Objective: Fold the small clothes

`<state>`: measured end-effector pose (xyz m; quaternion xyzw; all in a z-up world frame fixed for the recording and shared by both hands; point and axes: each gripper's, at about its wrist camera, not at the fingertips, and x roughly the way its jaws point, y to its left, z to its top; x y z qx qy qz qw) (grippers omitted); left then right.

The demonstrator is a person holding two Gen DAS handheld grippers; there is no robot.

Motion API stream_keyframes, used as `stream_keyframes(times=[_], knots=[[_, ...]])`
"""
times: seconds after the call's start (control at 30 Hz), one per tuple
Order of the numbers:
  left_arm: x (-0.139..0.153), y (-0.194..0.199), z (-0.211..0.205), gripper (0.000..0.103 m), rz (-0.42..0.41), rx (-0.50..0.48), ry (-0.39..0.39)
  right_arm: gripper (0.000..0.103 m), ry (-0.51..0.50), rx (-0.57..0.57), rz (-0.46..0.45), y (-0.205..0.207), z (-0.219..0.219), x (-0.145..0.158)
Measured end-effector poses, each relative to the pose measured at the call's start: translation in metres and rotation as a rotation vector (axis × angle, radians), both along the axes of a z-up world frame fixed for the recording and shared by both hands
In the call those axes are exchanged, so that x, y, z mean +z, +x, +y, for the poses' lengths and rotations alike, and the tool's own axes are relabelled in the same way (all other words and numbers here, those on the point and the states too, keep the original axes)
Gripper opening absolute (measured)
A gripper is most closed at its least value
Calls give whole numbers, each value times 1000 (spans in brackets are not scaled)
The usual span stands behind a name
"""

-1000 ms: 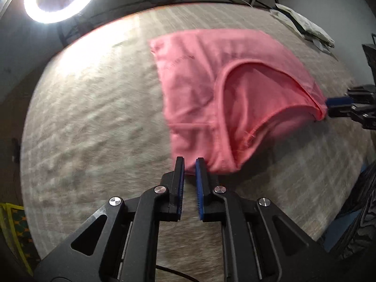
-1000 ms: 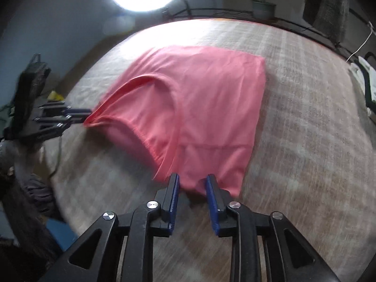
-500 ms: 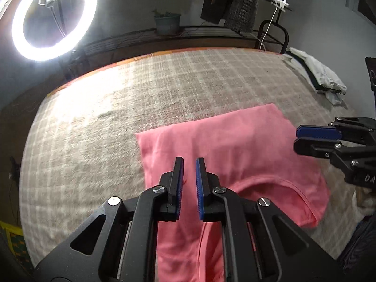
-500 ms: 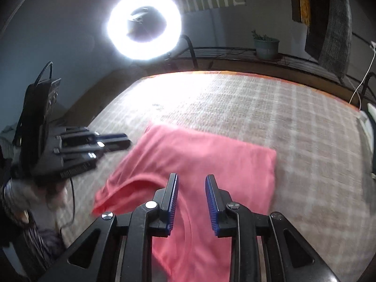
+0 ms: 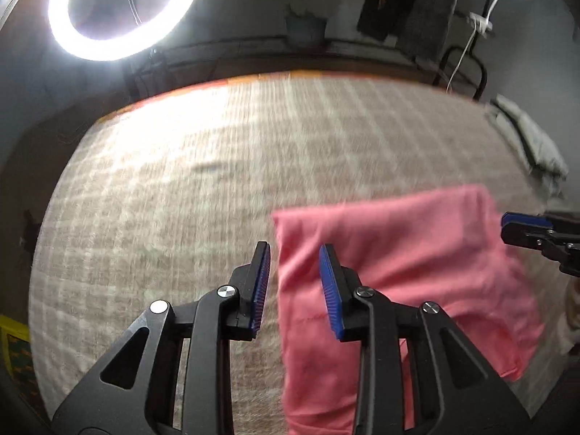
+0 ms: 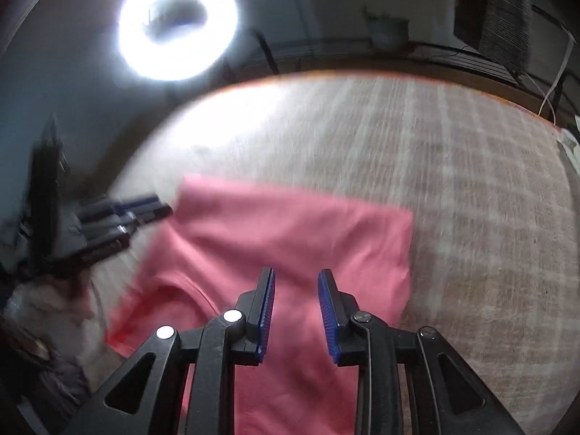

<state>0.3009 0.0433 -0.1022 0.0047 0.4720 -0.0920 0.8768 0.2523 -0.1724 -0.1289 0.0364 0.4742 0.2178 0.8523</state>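
Observation:
A pink garment (image 5: 398,272) lies flat on the beige checked bedcover (image 5: 181,199); it also shows in the right wrist view (image 6: 297,239). My left gripper (image 5: 294,253) is open and empty, above the garment's left edge. My right gripper (image 6: 296,279) is open and empty, above the garment's middle. The right gripper's blue-padded tip shows at the right edge of the left wrist view (image 5: 525,228), beside the garment's right edge. The left gripper shows blurred at the left of the right wrist view (image 6: 119,217), by the garment's left corner. The garment's near part is hidden under the fingers.
A bright ring light (image 5: 119,11) stands behind the bed, also in the right wrist view (image 6: 177,21). Pale clothes (image 5: 533,145) lie at the far right of the cover. Dark clothes (image 5: 417,3) hang at the back. A potted plant (image 6: 389,30) sits on a rack.
Both grippers have let go of the garment and lifted back over it. The left gripper's jaws have opened wider and it has shifted left toward the garment's left edge.

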Motion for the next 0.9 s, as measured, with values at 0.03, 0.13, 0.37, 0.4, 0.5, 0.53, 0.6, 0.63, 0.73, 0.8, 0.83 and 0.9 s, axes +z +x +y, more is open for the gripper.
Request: stream_keyframes(times=[0.03, 0.13, 0.37, 0.4, 0.5, 0.53, 0.6, 0.63, 0.73, 0.8, 0.83, 0.9], knots=[[4, 2, -2, 30, -14, -4, -21, 26, 57, -23, -27, 3, -8, 7], [6, 13, -22, 30, -26, -40, -24, 26, 79, -63, -57, 14, -10, 11], [-23, 35, -50, 30, -13, -71, 88, 26, -21, -19, -68, 31, 24, -6], [-31, 41, -46, 30, 9, -54, 94, 26, -26, -26, -63, 34, 24, -9], [-40, 49, -33, 39, 26, -16, 70, 26, -82, -84, -27, 43, 14, -24], [-39, 50, -30, 41, 23, -9, 79, 24, -104, -113, -15, 48, 8, -29], [-38, 52, -26, 41, 23, -5, 87, 15, -108, -161, -10, 54, -10, -30], [-37, 52, -25, 41, 20, 2, 95, 15, -107, -186, -2, 56, -18, -28], [-27, 45, -16, 41, -7, 32, 132, 26, -108, -297, -23, 51, -46, -12], [-20, 38, -3, 41, -16, 56, 136, 29, -39, -315, -7, 46, -62, -5], [-17, 35, 6, 41, -16, 71, 121, 32, -8, -317, -1, 42, -69, -2], [-9, 27, 25, 41, -1, 105, 68, 36, 20, -299, 3, 32, -78, 4]])
